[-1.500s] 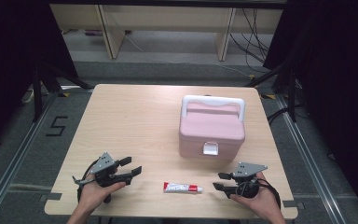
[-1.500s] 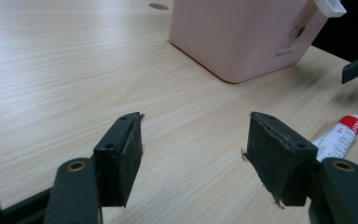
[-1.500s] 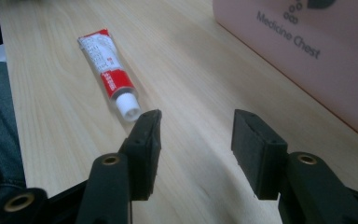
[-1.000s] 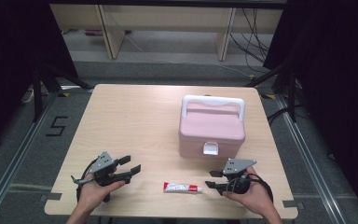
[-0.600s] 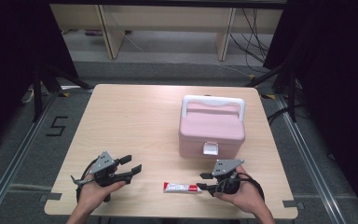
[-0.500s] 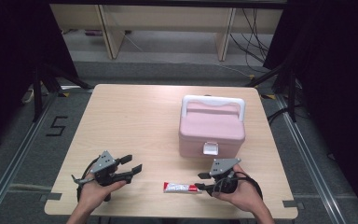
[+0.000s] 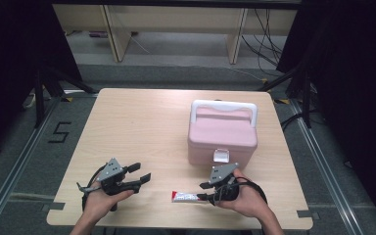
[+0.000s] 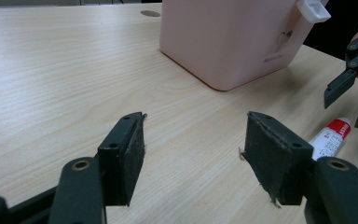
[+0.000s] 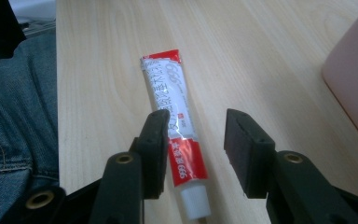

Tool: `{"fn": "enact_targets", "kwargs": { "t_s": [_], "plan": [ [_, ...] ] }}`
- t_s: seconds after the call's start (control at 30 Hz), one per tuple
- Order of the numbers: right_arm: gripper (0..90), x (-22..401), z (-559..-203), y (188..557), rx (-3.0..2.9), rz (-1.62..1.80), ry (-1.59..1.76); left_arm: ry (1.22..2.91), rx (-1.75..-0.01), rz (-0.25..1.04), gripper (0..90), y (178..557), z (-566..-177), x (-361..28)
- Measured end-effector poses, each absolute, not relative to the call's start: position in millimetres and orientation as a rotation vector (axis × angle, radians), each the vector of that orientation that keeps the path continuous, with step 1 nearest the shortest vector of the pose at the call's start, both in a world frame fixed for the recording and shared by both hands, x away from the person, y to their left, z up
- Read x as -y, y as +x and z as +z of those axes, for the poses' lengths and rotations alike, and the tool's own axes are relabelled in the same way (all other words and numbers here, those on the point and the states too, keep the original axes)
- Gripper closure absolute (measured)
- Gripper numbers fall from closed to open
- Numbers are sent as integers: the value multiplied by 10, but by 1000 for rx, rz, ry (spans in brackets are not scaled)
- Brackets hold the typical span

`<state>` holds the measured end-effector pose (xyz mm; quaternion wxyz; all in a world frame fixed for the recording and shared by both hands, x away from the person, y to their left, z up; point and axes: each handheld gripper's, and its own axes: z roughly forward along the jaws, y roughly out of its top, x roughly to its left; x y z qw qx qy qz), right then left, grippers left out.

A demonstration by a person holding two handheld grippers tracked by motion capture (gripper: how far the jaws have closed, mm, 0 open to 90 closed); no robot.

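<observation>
Right claw (image 7: 206, 191) sits low at the near edge of the bench (image 7: 142, 127) with its jaws spread apart around the cap end of a red and white tube (image 9: 175, 121), one jaw on each side and neither pressing it; in the right gripper view the tube lies flat between them, running away from the camera with its white cap nearest. Left claw (image 7: 139, 174) rests well apart to the left, jaws wide and holding nothing, aimed across the wood toward the tube (image 8: 333, 136). Behind the tube stands a pink box (image 7: 223, 134) with a white handle and a white latch, lid closed, just beyond the right hand (image 7: 245, 198)
</observation>
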<state>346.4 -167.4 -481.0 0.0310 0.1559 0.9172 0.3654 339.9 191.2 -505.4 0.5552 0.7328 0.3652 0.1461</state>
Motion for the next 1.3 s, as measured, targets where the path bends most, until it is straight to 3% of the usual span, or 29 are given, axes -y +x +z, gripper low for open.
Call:
{"fn": "enact_targets", "kwargs": {
  "t_s": [0.77, 1.0, 1.3],
  "plan": [
    [635, 1303, -4963, 3528, -2981, 963, 347, 1734, -847, 326, 370, 3407, -5065, -1864],
    [691, 1290, -4977, 3554, -2991, 941, 314, 1748, -847, 327, 370, 3405, -5073, -1860],
    [702, 1390, -4954, 3546, -2986, 917, 274, 1750, -849, 321, 369, 3401, -5080, -1850]
  ]
}}
